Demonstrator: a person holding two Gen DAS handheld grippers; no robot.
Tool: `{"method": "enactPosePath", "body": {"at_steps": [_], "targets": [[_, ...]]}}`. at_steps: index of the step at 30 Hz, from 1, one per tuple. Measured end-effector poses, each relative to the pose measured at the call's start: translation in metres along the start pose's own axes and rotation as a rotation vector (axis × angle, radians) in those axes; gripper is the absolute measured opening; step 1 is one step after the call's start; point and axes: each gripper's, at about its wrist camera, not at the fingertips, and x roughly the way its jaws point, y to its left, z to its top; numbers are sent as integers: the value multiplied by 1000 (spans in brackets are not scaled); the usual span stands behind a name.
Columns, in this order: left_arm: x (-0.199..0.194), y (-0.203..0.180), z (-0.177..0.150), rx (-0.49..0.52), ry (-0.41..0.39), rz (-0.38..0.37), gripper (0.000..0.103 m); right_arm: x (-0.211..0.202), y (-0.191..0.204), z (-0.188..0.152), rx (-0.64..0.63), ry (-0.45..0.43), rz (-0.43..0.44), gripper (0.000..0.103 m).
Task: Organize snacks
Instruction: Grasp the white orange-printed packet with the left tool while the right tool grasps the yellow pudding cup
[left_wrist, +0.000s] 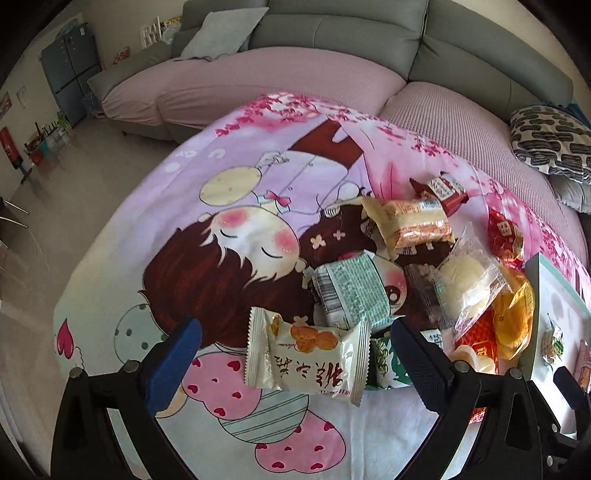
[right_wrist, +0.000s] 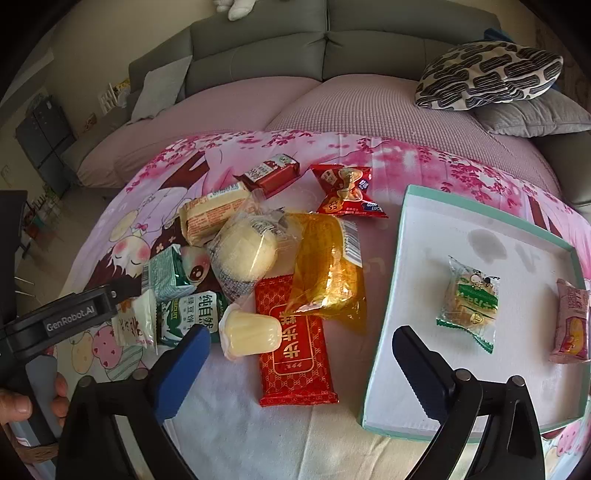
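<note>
snack pile (right_wrist: 266, 258) on tablecloth (right_wrist: 258, 424), tray (right_wrist: 413, 295) to its right, two packets (right_wrist: 471, 299) inside

Left gripper (left_wrist: 295, 354) fingers spread wide, right gripper (right_wrist: 301, 354) likewise, empty

The cloth (right_wrist: 229, 435) is pink and white, printed with magenta blossoms, a brown-haired cartoon girl and hearts. On the right, the tray (right_wrist: 480, 434) is white inside with a mint-green rim. In it lie a clear packet with green print (right_wrist: 469, 299) and a pink packet (right_wrist: 572, 321). Left of the tray, the long wrapper (right_wrist: 295, 365) is red with a gold lattice pattern; behind it is an amber-yellow bag (right_wrist: 325, 273). The jelly cup (right_wrist: 249, 332) is pale yellow. The near-left packet (left_wrist: 306, 360) is cream — with an orange picture and red characters. The far sofa (right_wrist: 258, 55) is grey-green, its seats pink, the cushion (right_wrist: 487, 74) white with black dashes.
</note>
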Motion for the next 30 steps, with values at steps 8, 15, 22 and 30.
{"method": "enactPosePath", "body": {"at_steps": [8,15,22,30], "targets": [[41,1,-10,-14,128,-18,102,33,22,-8,-62,81,19,83],[57,11,-13,-83,179,-45,102,46,36,-10,-104,85,12,59],[50,7,-11,-84,156,-76,87,41,30,-6,-65,70,39,40],[41,8,-8,-99,126,-111,63,28,27,-4,-53,47,66,40]]}}
